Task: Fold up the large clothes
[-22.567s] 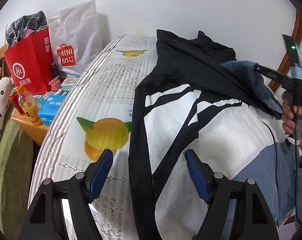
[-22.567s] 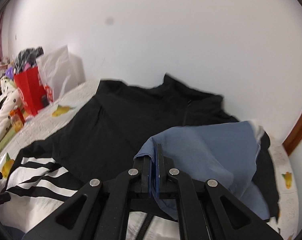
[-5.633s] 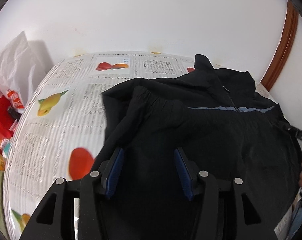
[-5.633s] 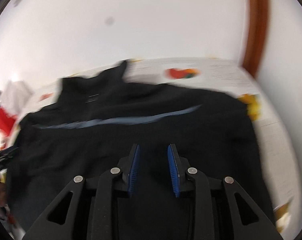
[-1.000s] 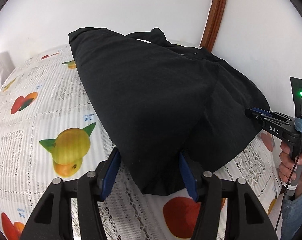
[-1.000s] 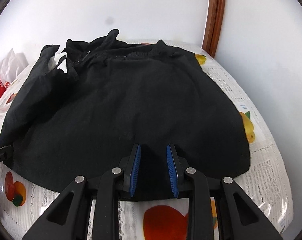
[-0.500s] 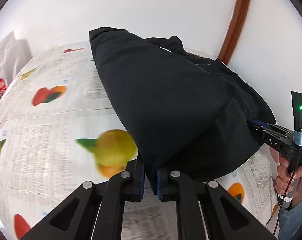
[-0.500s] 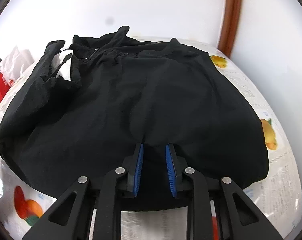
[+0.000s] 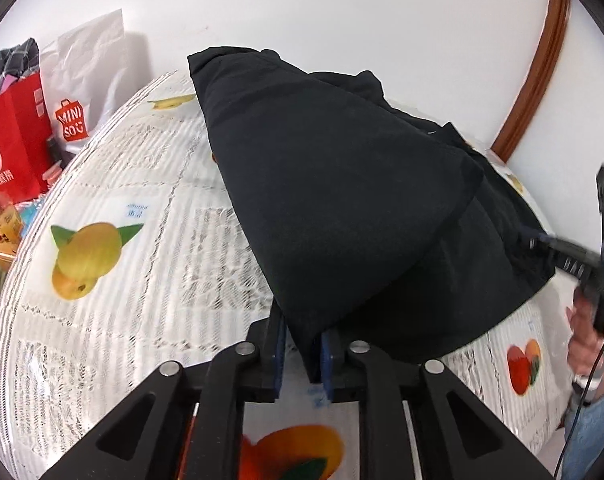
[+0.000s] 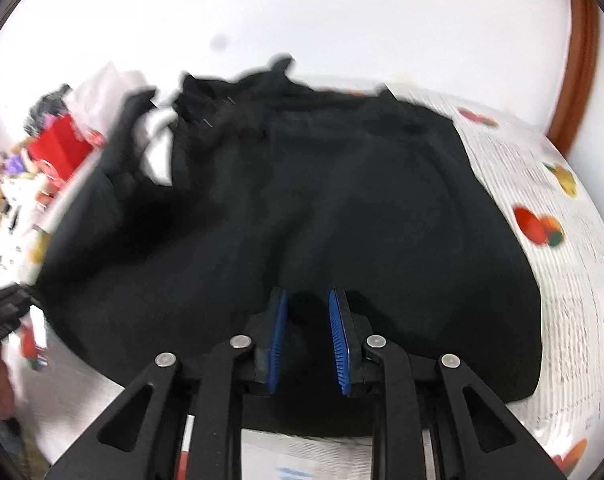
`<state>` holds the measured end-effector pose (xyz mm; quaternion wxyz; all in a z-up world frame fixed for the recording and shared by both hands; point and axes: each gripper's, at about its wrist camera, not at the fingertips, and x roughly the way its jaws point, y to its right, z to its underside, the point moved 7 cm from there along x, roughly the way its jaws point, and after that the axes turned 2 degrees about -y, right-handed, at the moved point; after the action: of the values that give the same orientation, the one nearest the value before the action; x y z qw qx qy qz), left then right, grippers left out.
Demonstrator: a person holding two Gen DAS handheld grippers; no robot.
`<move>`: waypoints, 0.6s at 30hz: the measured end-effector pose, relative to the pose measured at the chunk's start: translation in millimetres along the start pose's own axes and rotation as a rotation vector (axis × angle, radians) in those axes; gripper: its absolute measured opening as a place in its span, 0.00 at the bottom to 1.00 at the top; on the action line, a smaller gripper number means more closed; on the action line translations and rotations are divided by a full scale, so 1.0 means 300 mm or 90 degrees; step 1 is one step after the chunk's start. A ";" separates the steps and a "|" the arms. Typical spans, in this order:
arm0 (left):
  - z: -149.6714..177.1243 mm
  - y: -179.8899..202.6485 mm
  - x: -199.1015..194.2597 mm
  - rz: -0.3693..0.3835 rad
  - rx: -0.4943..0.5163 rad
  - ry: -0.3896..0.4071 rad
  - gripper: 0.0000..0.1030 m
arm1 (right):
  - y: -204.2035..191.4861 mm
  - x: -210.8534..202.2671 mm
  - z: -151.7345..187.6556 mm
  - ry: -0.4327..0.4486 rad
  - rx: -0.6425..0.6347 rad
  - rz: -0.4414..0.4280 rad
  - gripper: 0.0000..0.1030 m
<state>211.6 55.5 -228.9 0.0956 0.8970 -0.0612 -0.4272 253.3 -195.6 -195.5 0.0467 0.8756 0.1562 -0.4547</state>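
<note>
A black jacket (image 9: 342, 200) lies folded on a table covered with a fruit-print cloth (image 9: 141, 280). My left gripper (image 9: 304, 332) has the jacket's near corner between its blue pads; the jaws are opening slightly and the pads still press the fabric. In the right wrist view, which is blurred, the jacket (image 10: 302, 200) spreads ahead, and a white strip shows at its far left. My right gripper (image 10: 308, 300) holds a thick bunch of the near hem, its jaws easing apart a little. The right gripper (image 9: 538, 242) bites the jacket's right edge in the left wrist view.
A red paper bag (image 9: 9, 160) and a white MINISO bag (image 9: 81, 80) stand off the table's far left, with bottles below them. A brown door frame (image 9: 538, 68) runs up the wall at right. A person's hand (image 9: 586, 336) grips the right tool.
The left jaws closed on the jacket's corner, then parted slightly. Both grippers have swung sideways with the cloth; the bags have come into the left wrist view.
</note>
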 end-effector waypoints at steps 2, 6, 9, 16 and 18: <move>0.008 -0.014 -0.005 0.008 0.002 0.000 0.32 | -0.057 -0.038 -0.048 0.027 -0.016 -0.035 0.41; 0.010 -0.029 -0.025 0.048 0.011 0.012 0.56 | -0.197 -0.086 -0.108 0.054 -0.060 -0.108 0.60; 0.008 0.012 -0.023 0.066 0.016 0.014 0.60 | -0.276 -0.076 -0.129 0.044 -0.071 -0.149 0.66; -0.002 0.032 0.021 0.064 0.042 0.001 0.68 | -0.332 0.091 -0.150 -0.022 -0.032 -0.161 0.67; -0.005 0.046 0.033 0.051 0.056 0.001 0.70 | -0.347 0.137 -0.161 -0.037 -0.016 -0.174 0.68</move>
<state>218.4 40.5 -232.4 0.0733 0.8974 -0.1159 -0.4193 280.2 -76.7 -194.4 -0.0003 0.8321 0.2781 -0.4798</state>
